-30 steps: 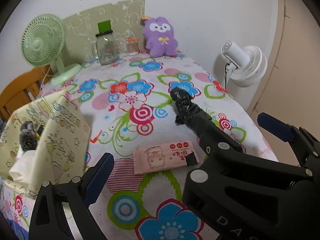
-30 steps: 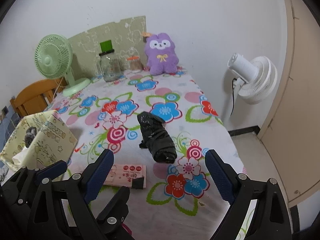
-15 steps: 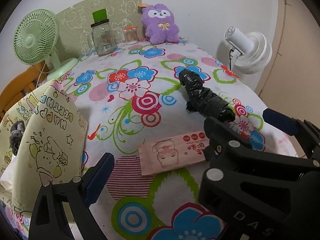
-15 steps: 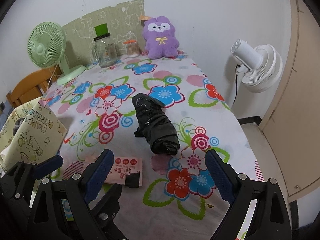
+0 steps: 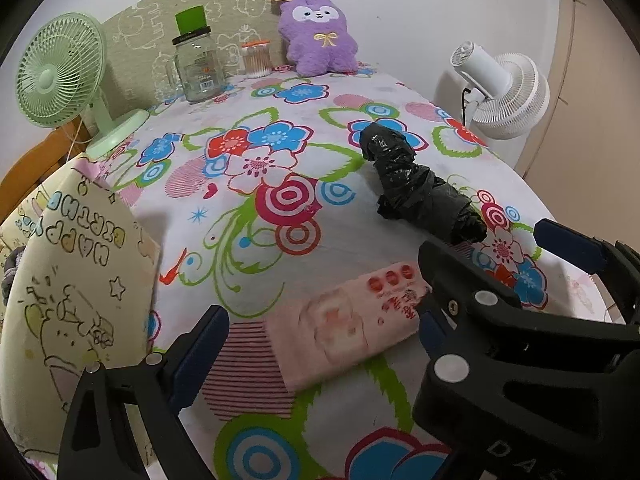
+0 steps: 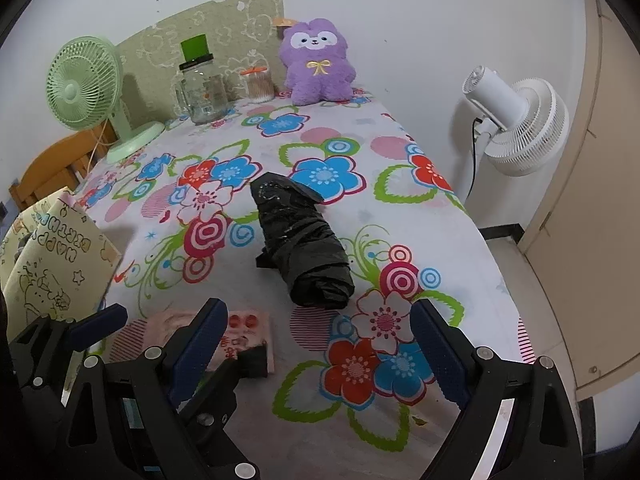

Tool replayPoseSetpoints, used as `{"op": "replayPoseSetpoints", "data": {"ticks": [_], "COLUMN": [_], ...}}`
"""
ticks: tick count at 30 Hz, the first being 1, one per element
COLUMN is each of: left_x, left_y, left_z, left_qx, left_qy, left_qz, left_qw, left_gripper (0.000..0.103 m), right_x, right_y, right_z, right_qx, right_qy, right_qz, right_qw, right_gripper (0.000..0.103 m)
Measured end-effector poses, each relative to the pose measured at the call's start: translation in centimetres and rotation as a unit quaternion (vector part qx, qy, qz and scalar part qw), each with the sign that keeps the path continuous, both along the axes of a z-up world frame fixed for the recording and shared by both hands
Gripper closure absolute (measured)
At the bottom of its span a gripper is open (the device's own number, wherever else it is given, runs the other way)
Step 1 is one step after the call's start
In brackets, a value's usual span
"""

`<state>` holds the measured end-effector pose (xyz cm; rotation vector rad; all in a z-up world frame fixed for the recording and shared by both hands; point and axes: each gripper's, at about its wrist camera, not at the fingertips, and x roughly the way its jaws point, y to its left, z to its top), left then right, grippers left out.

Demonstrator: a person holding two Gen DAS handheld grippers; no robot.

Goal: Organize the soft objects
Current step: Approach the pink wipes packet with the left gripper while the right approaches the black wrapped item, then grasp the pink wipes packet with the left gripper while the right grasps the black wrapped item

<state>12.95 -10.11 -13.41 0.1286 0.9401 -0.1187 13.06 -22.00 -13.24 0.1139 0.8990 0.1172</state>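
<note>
A counter (image 6: 460, 240) covered in a loud flowered cloth was seen filling both views, with everything else laid out ahead of the two tools. Far beyond the fingertips, against the wall, a purple plush toy (image 6: 318, 62) was propped upright, next to a glass jar (image 6: 202, 88) with a green lid and a green desk fan (image 6: 86, 82). Off to the left of the left hand-held gripper (image 5: 316, 336) a cream printed fabric bag (image 5: 76, 292) was standing, its mouth open.

Closer in, a black plastic bundle (image 6: 300, 240) was lying just ahead of the right hand-held gripper (image 6: 316, 340), roughly between its two spread fingers and not touched by them. Nothing was held there; the jaws were wide apart. The bundle looked crinkly, light and squashy, so it would probably be best pinched across its thick middle instead of at the loose tail, where the film could slide out.

Smallest of the lot, a flat pink tissue pack (image 5: 344, 324) was lying right under the left hand-held gripper, between its parted fingers. That one was also released, nothing clamped. The pack would likely give under pressure and its wrapper looked slick, so a grip across the short width near the middle seemed the safe bet, with the fingers brought low to the cloth.
</note>
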Motion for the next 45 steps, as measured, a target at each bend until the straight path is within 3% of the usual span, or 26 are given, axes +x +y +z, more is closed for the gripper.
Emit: {"op": "replayPoseSetpoints", "data": {"ticks": [10,19,22,27,29,45], "left_x": [1.1,0.6,0.2,-0.4,-0.5,1.5], "left_y": [-0.3,-0.3,-0.3,-0.7,-0.7,0.1], "left_z": [-0.2,-0.4,-0.3,-0.1,0.0,0.7], "left_qx": [-0.004,-0.011,-0.017,-0.021,-0.025,-0.026], "left_qy": [-0.003,0.007,0.011,0.012,0.016,0.002], "left_qz": [-0.003,-0.017,-0.019,-0.04,-0.042,-0.011], "left_qw": [1.0,0.9998,0.9996,0.9989,0.9987,0.9996], "left_gripper": [0.009,0.023,0.03,0.056,0.061,0.064], "right_x": [0.6,1.0,1.2,1.3,1.3,2.6], "right_y": [-0.5,-0.1,0.1,0.4,0.3,1.1], "right_z": [-0.4,-0.6,-0.7,-0.8,-0.7,0.0], "right_qx": [0.001,-0.006,-0.005,-0.005,-0.001,-0.004], "right_qy": [0.006,0.008,0.009,0.01,0.009,-0.015], "right_qz": [-0.009,-0.004,-0.002,0.002,0.005,0.025], "right_qw": [1.0,1.0,1.0,1.0,1.0,1.0], "right_gripper": [0.009,0.009,0.009,0.009,0.009,0.008]}}
